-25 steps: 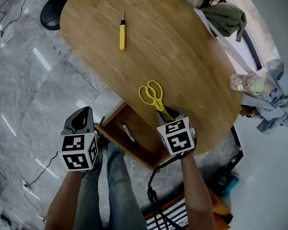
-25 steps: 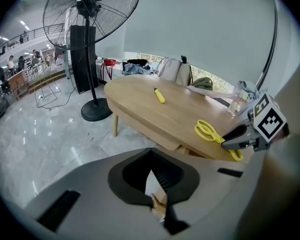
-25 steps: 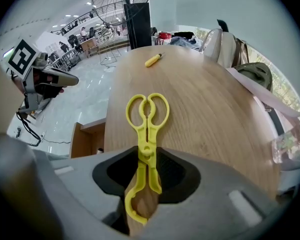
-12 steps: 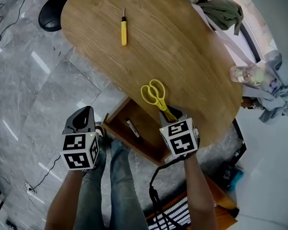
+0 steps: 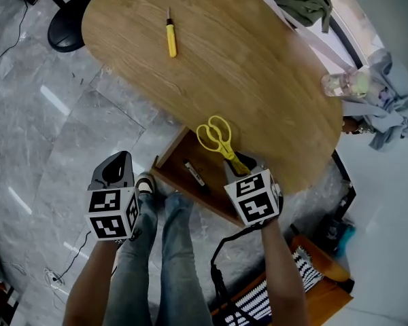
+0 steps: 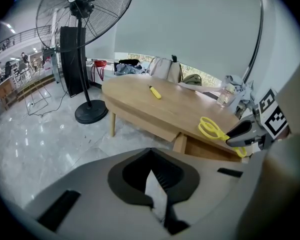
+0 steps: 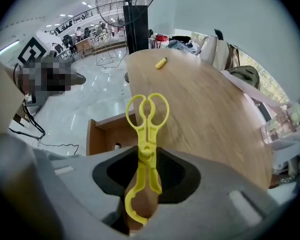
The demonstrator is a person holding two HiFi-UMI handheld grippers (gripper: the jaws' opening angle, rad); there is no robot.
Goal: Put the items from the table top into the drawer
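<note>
The oval wooden worktop [image 5: 272, 66] extends ahead of both tools. Its open drawer [image 5: 173, 165] projects from the near edge, below the right tool [image 5: 239, 163] and on the side toward the left tool [image 5: 115, 172]. The right tool is clamped on the yellow scissors [image 5: 216, 136] at the blade end. The loop handles stand out ahead of its tips, clear of the surface and over the worktop's near edge. The left tool hangs apart over the floor with jaws together and nothing between them. Judged step: carrying the scissors to the drawer. To do it well, shift the right tool toward the left tool until the whole length of the scissors is over the drawer opening. Lower it until the handles are inside the walls, then release, so the long item does not catch the front panel or tip over the rim. A dark pen-like item [image 5: 194, 174] already lies on the drawer floor beneath the tool, and the scissors should be set beside it rather than across it. Other items: a pedestal fan [image 6: 85, 14] stands well ahead of the left tool, past the worktop's far end. Garments [image 5: 387, 107] and a clear bottle [image 5: 340, 85] sit at the worktop edge to the right tool's outer side. A yellow-handled screwdriver [image 5: 170, 41] lies far ahead and is not yet stowed. Nothing blocks the short path to the drawer.
</note>
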